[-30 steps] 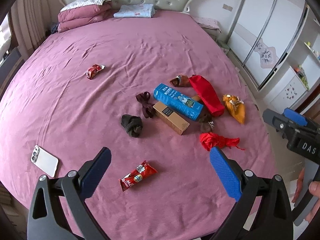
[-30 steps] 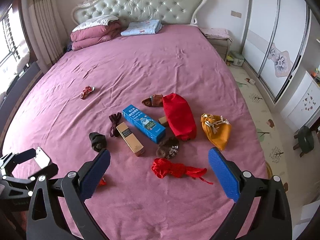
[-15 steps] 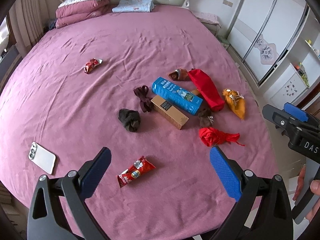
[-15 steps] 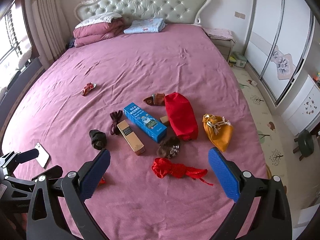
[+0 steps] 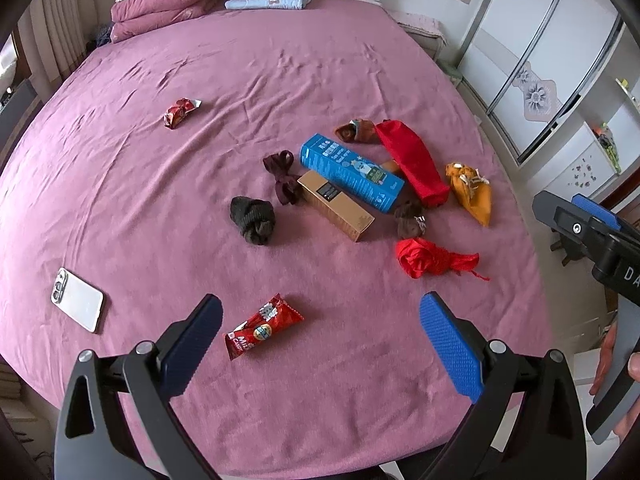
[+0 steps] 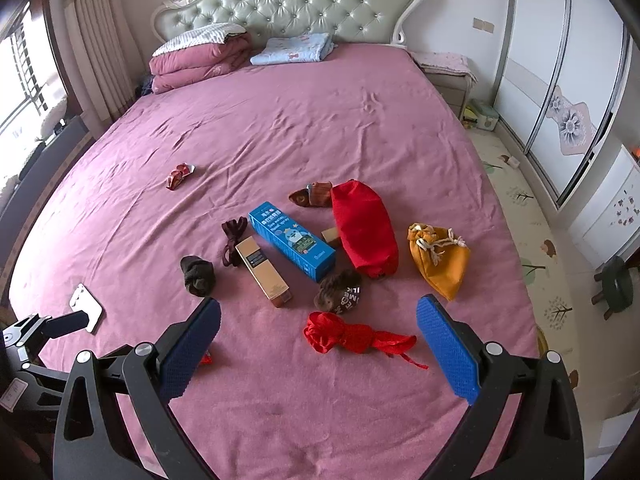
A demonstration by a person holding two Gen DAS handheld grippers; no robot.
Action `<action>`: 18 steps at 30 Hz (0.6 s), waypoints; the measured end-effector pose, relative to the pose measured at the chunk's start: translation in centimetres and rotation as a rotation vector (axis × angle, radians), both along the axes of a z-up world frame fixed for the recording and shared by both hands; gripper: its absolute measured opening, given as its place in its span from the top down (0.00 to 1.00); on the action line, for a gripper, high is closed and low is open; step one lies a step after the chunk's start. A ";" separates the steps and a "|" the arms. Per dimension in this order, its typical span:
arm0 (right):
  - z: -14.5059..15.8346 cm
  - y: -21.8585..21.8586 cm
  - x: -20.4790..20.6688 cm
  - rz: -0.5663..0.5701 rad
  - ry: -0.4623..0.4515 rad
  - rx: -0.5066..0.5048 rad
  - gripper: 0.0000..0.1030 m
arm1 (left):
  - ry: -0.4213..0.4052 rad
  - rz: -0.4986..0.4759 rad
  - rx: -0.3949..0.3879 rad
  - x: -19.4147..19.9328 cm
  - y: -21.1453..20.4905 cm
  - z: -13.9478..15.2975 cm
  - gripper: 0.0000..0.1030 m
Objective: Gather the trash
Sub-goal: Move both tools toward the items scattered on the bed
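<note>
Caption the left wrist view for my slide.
Open left gripper hovers above a red snack wrapper on the pink bedspread.

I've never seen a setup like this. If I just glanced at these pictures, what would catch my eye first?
Probably the big pink bed with a cluster of bright things near its foot: a blue box, a red bag and an orange pouch. Next, the open blue-padded left tongs hovering over a red snack wrapper, and a phone lying alone towards the bed's left edge.
</note>
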State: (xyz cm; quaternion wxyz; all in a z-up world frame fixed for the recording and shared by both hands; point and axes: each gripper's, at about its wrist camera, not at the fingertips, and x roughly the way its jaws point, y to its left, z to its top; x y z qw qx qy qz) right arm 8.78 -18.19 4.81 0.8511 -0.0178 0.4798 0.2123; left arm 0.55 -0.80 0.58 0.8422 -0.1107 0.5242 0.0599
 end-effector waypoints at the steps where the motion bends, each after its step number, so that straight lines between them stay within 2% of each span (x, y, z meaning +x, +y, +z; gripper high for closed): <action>1: 0.0 -0.1 0.0 -0.001 0.001 0.002 0.08 | 0.000 0.001 0.000 0.0 0.0 0.0 0.04; 18: -0.6 0.5 -0.2 0.029 0.033 0.009 0.08 | 0.028 0.005 -0.016 1.1 -0.1 -0.8 0.04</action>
